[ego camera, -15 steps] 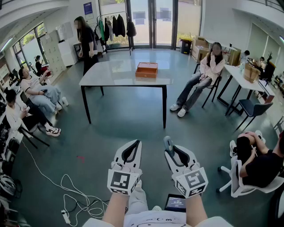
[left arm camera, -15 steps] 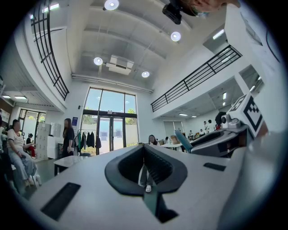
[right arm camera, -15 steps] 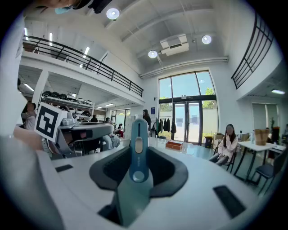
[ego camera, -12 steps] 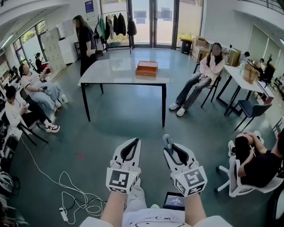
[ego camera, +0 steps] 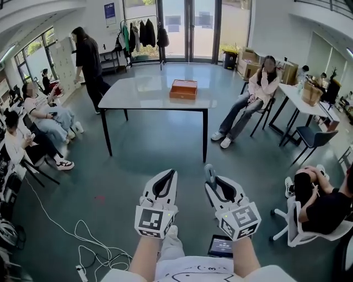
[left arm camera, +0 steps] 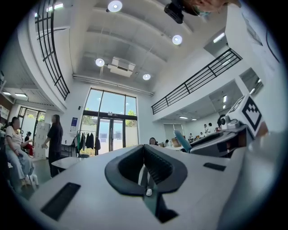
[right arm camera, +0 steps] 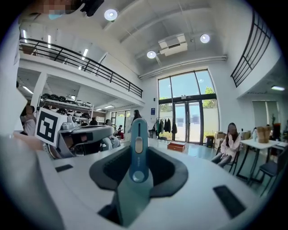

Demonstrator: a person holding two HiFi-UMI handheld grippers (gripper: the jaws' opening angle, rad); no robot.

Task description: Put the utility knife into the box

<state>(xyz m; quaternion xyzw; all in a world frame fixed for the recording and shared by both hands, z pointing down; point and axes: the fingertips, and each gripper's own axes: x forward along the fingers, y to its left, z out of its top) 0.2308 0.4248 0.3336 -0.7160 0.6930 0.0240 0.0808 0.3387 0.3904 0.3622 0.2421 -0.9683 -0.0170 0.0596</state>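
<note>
The standing person (ego camera: pixel 88 61) has walked clear of the counter (ego camera: pixel 138 95), while we have barely closed on it, so the orange box (ego camera: pixel 183 87) is still well ahead. Our right tongs (ego camera: pixel 212 177) clamp the utility knife (right arm camera: pixel 137 148), its handle poking forward. Our left tongs (ego camera: pixel 166 179) sit closed and empty. The way to the box now looks open.

Nothing can be read for certain. The blue sign (ego camera: pixel 109 10) on the wall beside the glass doors and the small lit screen (ego camera: pixel 222 245) are too small.
</note>
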